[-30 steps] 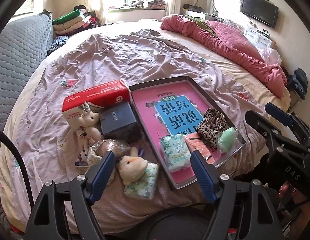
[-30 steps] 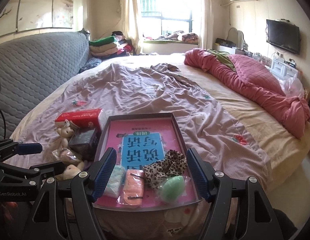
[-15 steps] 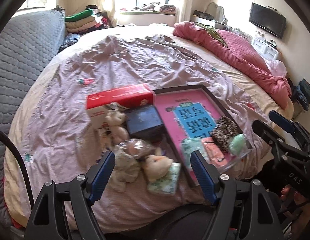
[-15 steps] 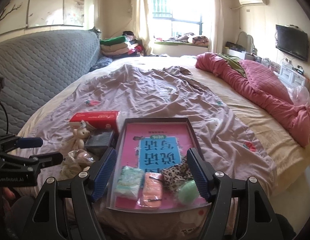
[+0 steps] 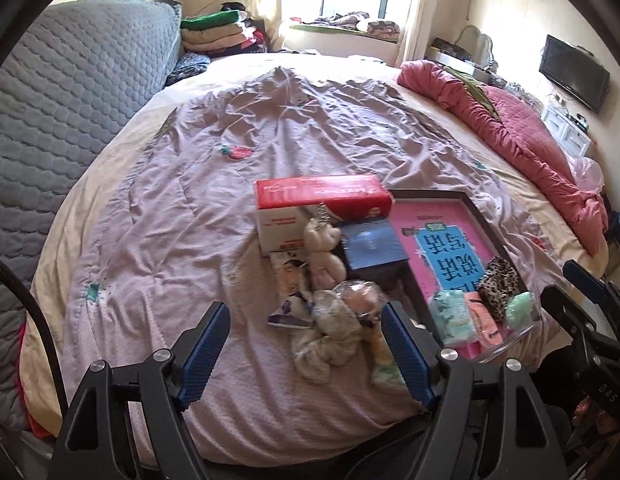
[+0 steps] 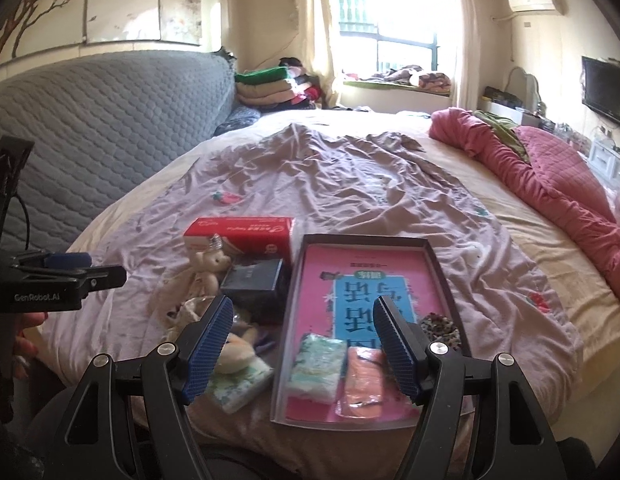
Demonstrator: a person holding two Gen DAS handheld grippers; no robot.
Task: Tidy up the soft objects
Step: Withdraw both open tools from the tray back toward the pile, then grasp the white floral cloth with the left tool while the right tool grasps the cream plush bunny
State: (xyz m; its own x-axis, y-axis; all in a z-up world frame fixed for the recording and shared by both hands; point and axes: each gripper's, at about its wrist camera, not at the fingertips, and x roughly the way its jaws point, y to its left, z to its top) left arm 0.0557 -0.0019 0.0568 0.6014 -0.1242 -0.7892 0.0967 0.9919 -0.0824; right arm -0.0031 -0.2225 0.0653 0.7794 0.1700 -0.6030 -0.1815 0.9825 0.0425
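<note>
A dark tray (image 6: pixel 441 276) with a pink and blue book inside lies on the bed; it also shows in the left wrist view (image 5: pixel 487 226). In it lie a green tissue pack (image 6: pixel 318 362), a pink pack (image 6: pixel 362 380), a leopard scrunchie (image 6: pixel 441 326) and a green sponge (image 5: pixel 518 308). Left of the tray lie a small plush bear (image 5: pixel 322 248), a wrapped soft toy (image 5: pixel 359 296), a cream plush (image 6: pixel 236 354) and a tissue pack (image 6: pixel 238 388). My left gripper (image 5: pixel 306 354) is open and empty above the pile. My right gripper (image 6: pixel 304 350) is open and empty over the tray's near edge.
A red and white tissue box (image 5: pixel 317 204) and a dark blue box (image 5: pixel 371 246) sit beside the tray. A pink quilt (image 5: pixel 521 140) lies on the bed's right side. A grey padded headboard (image 5: pixel 62 100) is at left. Folded clothes (image 6: pixel 270 88) are stacked at the back.
Both grippers have swung left, so the tray and pile sit further right in each view. Both stay open and empty. The objects have not moved.
</note>
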